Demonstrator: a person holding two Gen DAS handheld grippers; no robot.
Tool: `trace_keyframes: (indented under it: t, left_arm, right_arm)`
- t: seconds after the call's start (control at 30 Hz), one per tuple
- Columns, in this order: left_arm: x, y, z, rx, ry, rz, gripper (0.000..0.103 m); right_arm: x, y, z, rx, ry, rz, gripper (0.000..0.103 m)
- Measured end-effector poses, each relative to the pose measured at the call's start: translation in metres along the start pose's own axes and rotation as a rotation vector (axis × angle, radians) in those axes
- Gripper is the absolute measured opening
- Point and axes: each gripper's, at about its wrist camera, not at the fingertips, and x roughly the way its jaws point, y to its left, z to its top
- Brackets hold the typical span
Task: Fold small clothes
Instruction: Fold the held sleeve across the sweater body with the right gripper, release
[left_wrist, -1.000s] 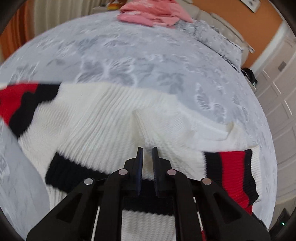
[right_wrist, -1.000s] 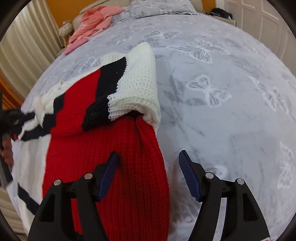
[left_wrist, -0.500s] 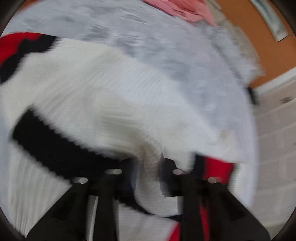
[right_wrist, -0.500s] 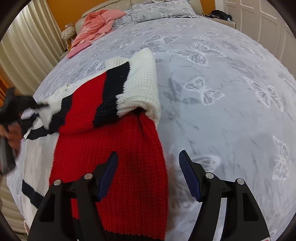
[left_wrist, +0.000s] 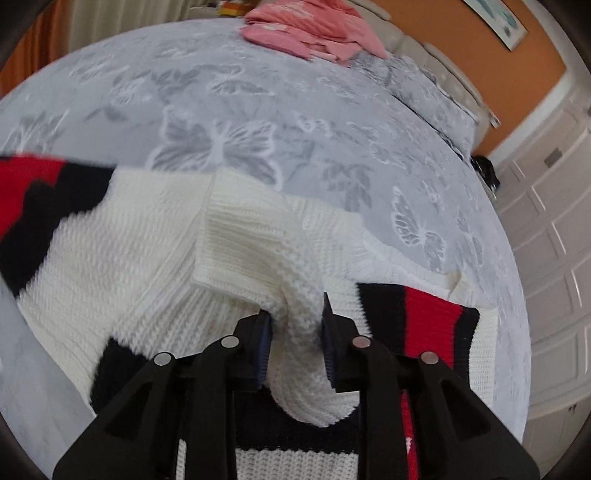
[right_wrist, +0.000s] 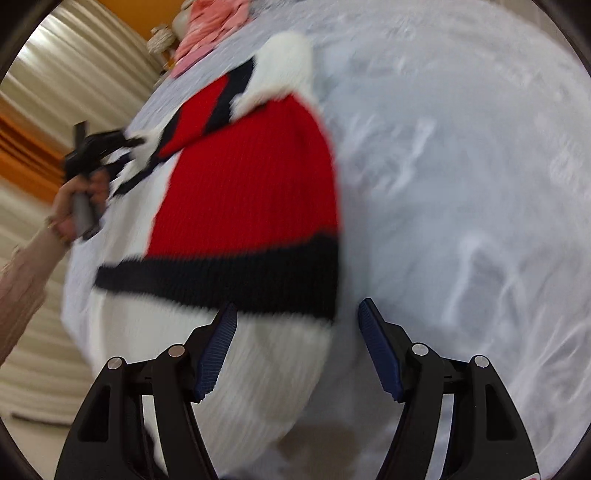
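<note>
A white knitted sweater (left_wrist: 122, 251) with red and black stripes lies on the bed. My left gripper (left_wrist: 295, 325) is shut on a bunched fold of its white knit (left_wrist: 295, 295) near the collar and holds it lifted. In the right wrist view the sweater (right_wrist: 251, 177) shows its red panel, a black band and a white hem. My right gripper (right_wrist: 297, 343) is open and empty just above the hem's right edge. The left gripper (right_wrist: 99, 144) shows there too, at the sweater's far left.
The bed has a grey butterfly-print cover (left_wrist: 229, 110) (right_wrist: 461, 184). A pile of pink clothes (left_wrist: 310, 29) lies at its far end near a grey pillow (left_wrist: 424, 85). White cupboard doors (left_wrist: 554, 221) stand to the right, curtains (right_wrist: 55, 92) to the left.
My left gripper has closed on a fold of white knit and lifted it. My right gripper has drawn back from the red panel to the white hem, still open.
</note>
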Motion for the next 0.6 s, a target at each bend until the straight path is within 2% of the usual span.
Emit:
trace_keyframes:
  t: [0.03,0.07,0.1,0.17,0.23,0.3,0.37,0.4,0.5,0.6]
  left_arm:
    - [0.000,0.005,-0.002,-0.019,-0.002,0.004,0.024]
    - [0.001,0.007,-0.002,-0.028,0.000,0.011,0.024]
    - [0.003,0.009,-0.004,-0.041,0.002,0.022,0.025]
    - [0.001,0.010,-0.005,-0.043,0.006,0.024,0.027]
    - [-0.002,0.012,-0.004,-0.038,0.014,0.040,0.037]
    - [-0.015,0.011,-0.008,-0.033,0.005,0.036,0.043]
    - [-0.032,0.016,-0.016,-0.036,-0.012,0.019,0.062]
    - [-0.043,0.025,-0.024,-0.063,-0.030,0.011,0.076]
    - [-0.070,0.066,-0.035,-0.162,-0.070,-0.003,0.078]
    - [-0.095,0.120,-0.024,-0.269,-0.145,0.047,0.078]
  right_arm:
    - [0.002,0.008,-0.003,-0.032,0.021,0.023,0.055]
    - [0.005,0.014,-0.004,-0.055,0.052,0.047,0.015]
    - [0.009,0.019,-0.003,-0.061,0.090,0.058,0.012]
    - [0.001,0.031,0.002,-0.104,0.084,0.005,0.011]
    - [-0.020,0.044,0.006,-0.172,0.057,-0.072,0.011]
    - [-0.031,0.045,0.002,-0.207,0.063,-0.175,0.014]
    - [-0.017,0.031,-0.007,-0.216,0.127,-0.283,0.017]
    - [-0.009,0.026,-0.012,-0.218,0.148,-0.349,0.026]
    - [-0.018,0.025,-0.013,-0.147,0.058,-0.344,0.031]
    - [-0.031,0.035,-0.006,-0.096,-0.047,-0.358,0.034]
